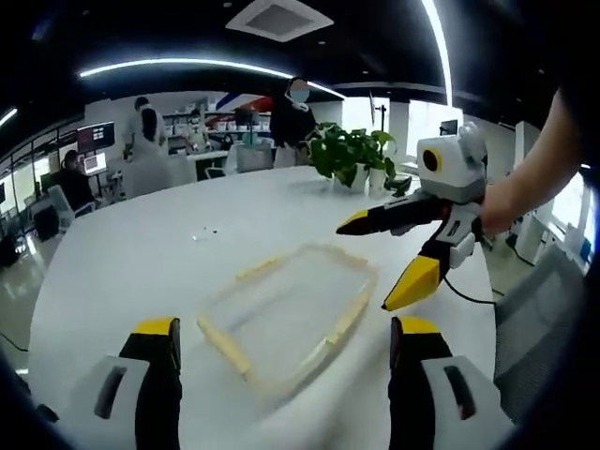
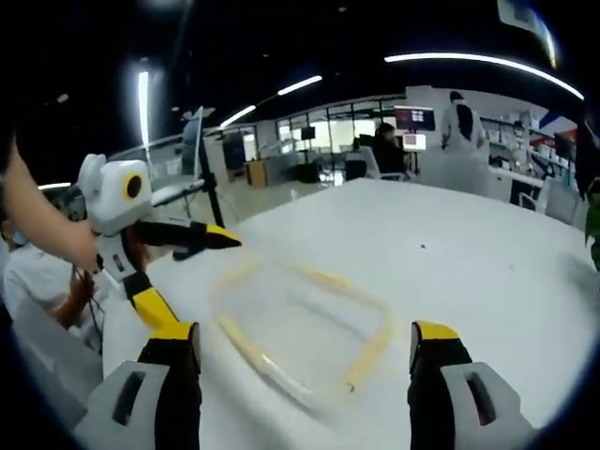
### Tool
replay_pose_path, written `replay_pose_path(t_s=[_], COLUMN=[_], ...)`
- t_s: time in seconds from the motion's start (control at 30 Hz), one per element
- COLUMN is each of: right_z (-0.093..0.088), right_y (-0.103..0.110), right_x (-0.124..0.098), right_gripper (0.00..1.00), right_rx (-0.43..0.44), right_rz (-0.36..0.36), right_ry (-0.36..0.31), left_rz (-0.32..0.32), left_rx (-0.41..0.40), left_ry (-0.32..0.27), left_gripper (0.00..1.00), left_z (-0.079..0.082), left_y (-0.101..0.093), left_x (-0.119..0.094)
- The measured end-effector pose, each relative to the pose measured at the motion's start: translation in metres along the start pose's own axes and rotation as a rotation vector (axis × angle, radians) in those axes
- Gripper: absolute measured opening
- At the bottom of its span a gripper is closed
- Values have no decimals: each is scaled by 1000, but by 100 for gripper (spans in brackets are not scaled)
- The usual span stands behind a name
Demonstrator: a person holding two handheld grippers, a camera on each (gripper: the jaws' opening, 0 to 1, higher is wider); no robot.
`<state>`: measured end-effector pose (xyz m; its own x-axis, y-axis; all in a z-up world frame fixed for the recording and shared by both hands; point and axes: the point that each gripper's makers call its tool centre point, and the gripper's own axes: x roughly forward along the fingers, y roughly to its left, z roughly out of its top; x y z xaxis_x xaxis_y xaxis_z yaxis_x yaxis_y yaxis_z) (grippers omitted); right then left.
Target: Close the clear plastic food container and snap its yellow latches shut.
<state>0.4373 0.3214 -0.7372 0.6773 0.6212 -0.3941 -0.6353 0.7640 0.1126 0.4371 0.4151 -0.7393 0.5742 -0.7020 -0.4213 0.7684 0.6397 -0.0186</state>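
Work looks barely begun: the clear container [image 1: 291,314] lies on the white counter [image 1: 141,253], its yellow latches [image 1: 347,317] too blurred to judge, while the left gripper [image 1: 286,352] and the right gripper [image 2: 305,352], at six o'clock in their own views, both hover with fingers wide and empty.

The clear container [image 1: 289,314] on the desk [image 1: 141,253] looked blurry, so its yellow latches [image 1: 349,317] were hard to make out. Beside it, the lower ends of the left tongs [image 1: 286,352] and right tongs [image 2: 305,352] were cut off.
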Motion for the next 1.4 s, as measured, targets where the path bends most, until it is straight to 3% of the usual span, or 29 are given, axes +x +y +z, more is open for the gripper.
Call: replay_pose_path(t_s=[0.63,1.03,1.2,1.4], right_z=[0,6,-1,2], right_y=[-3,-4,-8,-13], right_x=[-35,-68,-73,-83], right_gripper=[93,91,91,91], right_rx=[39,40,40,54], right_rz=[-40,-53,-62,-80], right_ry=[-43,-73,-60,-76], left_rz=[71,92,90,88], left_rx=[-147,-190,-201,-213], left_ry=[-57,-59,-68,-77], left_gripper=[91,90,90,89], left_z=[-8,-21,-24,-25], left_y=[0,-4,-7,-10], left_x=[-36,-57,-63,-69])
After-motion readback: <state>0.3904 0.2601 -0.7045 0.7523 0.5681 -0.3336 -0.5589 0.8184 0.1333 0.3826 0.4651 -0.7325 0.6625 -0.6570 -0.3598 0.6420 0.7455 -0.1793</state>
